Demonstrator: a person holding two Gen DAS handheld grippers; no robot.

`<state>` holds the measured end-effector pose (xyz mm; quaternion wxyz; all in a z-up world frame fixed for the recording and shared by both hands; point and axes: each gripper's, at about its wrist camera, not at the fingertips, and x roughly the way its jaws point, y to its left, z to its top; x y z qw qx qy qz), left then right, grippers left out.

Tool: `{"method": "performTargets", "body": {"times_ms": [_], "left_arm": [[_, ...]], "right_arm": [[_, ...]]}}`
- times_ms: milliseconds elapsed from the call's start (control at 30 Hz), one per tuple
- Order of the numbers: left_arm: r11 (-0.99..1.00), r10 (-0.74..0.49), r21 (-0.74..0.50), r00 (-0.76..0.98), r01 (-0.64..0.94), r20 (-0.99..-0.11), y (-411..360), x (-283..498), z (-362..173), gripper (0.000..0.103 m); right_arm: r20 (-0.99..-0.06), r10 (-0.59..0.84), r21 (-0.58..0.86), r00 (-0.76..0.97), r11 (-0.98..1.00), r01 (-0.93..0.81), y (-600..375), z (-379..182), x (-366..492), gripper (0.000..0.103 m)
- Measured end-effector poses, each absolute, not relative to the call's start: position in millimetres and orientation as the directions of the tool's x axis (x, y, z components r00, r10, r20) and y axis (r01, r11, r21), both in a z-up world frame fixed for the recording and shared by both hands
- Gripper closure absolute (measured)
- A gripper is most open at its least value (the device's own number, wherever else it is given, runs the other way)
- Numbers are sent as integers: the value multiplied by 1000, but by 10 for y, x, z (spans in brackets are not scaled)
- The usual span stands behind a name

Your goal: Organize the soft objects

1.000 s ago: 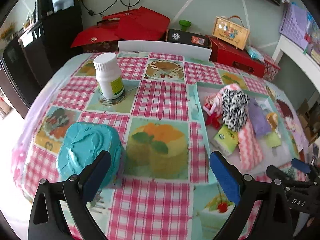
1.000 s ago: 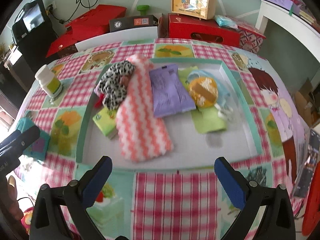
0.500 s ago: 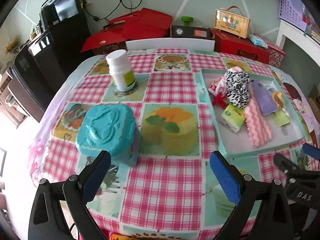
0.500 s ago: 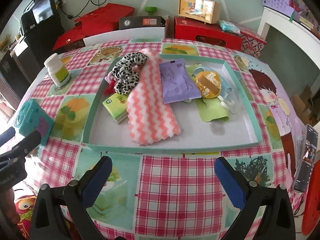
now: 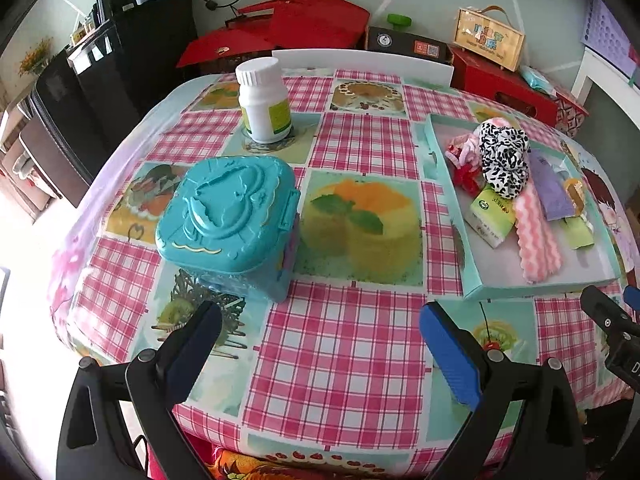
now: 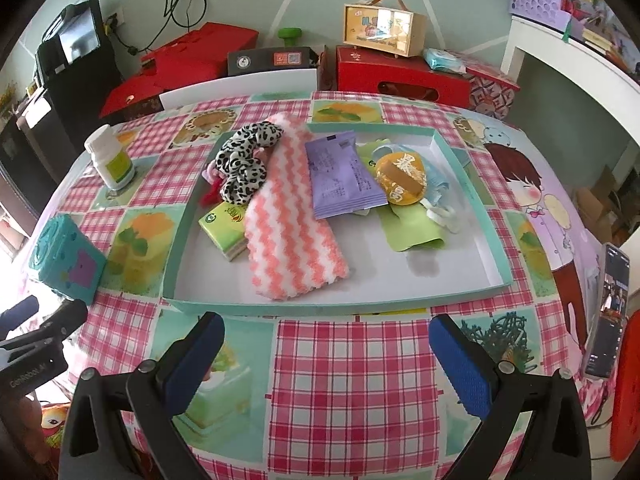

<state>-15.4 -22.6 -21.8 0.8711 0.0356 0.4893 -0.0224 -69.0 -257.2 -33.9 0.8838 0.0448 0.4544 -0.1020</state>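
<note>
Currently both hand-held grippers hang over the near edge of the bench (image 6: pixel 352 368), jaws spread wide, nothing between them. Left hand-held gripper (image 5: pixel 316 344): teal lidded box (image 5: pixel 228 220) just ahead of its left finger, not touching; white pill bottle (image 5: pixel 264 100) farther ahead, upright. Off to its right and ahead, the shallow teal tray (image 5: pixel 536 290) with the soft stuff. Right hand-held gripper (image 6: pixel 326 354): tray (image 6: pixel 280 306) directly ahead, its near wall just beyond the fingertips. Inside the tray, pink-and-white zigzag cloth (image 6: pixel 288 216) runs lengthwise ahead of the left finger, leopard-print scrunchie (image 6: pixel 244 164) at its far-left end, partly on the cloth. Green tissue pack (image 6: pixel 228 226) tucked under the cloth's left edge. Purple sachet (image 6: pixel 340 176) lies just right of the cloth, touching it. Orange round item (image 6: pixel 400 178) right of the sachet, on top of a green pouch (image 6: pixel 412 228). White rings (image 6: pixel 440 214) beside the pouch, too small to identify. Near-right part of the tray floor is bare. Phone (image 6: pixel 608 308) stands far right of this gripper at the bench edge. Teal box (image 6: pixel 68 264) sits well left, outside the tray.
</note>
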Motion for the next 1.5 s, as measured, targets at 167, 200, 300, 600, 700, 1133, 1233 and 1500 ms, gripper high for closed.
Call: {"method": "performTargets", "body": {"times_ms": [167, 200, 300, 600, 700, 1133, 1233, 1500], "left_arm": [[995, 9, 59, 525, 78, -851, -251, -172, -224, 4], [995, 14, 66, 526, 81, -850, -262, -173, -223, 4], [992, 25, 85, 530, 89, -847, -285, -182, -220, 4], [993, 24, 81, 538, 82, -843, -261, -206, -186, 4], [994, 17, 72, 539, 80, -842, -244, -211, -184, 4], [994, 14, 72, 543, 84, -839, -254, -220, -180, 4], [993, 11, 71, 542, 91, -840, -264, -219, -181, 4], [993, 18, 80, 541, 91, -841, -271, -213, -192, 4]], "right_arm": [[-793, -153, -20, 590, 974, 226, -2560, -288, -731, 0], [-790, -157, -22, 593, 973, 229, -2561, -280, -738, 0], [-780, -167, -26, 603, 971, 236, -2567, -255, -763, 0], [-758, -195, -62, 623, 971, 229, -2501, -201, -798, 0], [-754, -199, -72, 626, 972, 222, -2486, -193, -802, 0], [-752, -205, -84, 627, 973, 217, -2470, -187, -805, 0], [-751, -206, -86, 628, 973, 216, -2468, -185, -804, 0], [-750, -208, -90, 628, 972, 215, -2465, -191, -803, 0]]}}
